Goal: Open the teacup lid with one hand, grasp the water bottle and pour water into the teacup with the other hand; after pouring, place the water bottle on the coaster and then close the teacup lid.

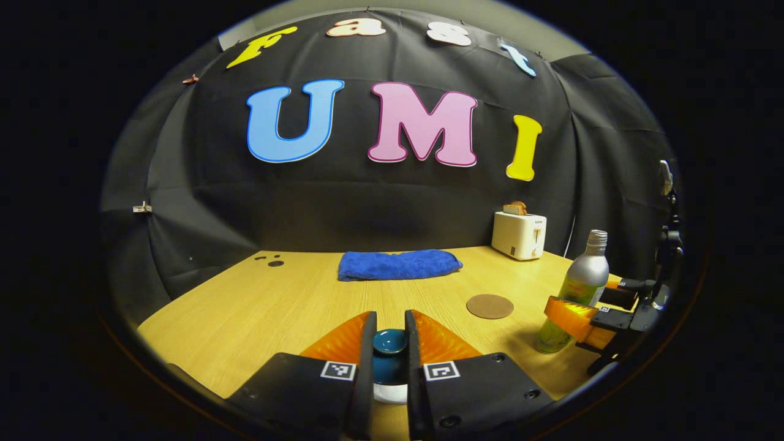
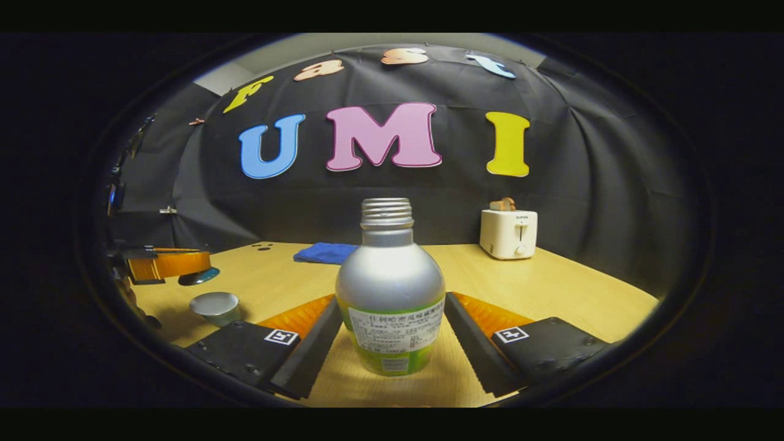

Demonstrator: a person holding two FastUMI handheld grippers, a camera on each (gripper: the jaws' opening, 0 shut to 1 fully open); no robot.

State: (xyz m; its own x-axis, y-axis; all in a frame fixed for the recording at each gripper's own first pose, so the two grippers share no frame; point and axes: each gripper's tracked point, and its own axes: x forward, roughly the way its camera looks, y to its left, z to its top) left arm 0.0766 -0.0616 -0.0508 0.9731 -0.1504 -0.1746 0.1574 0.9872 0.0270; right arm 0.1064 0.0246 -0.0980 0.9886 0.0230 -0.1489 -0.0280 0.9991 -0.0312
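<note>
My left gripper [image 1: 389,343] is shut on the knob of the teal teacup lid [image 1: 389,340]. In the right gripper view it holds the lid [image 2: 199,277] in the air just above the open teacup [image 2: 215,306], which stands at the table's left. The silver and green water bottle [image 2: 390,288] stands upright and uncapped on the table. My right gripper [image 2: 392,318] is open, with a finger close on each side of the bottle. In the left gripper view the bottle [image 1: 585,275] and right gripper [image 1: 572,315] are at the far right. The round brown coaster [image 1: 490,306] lies bare to the left of the bottle.
A folded blue towel [image 1: 398,265] lies at the back of the wooden table [image 1: 257,312]. A white toaster [image 1: 519,235] with toast in it stands at the back right. A dark stand [image 1: 667,257] rises at the right edge.
</note>
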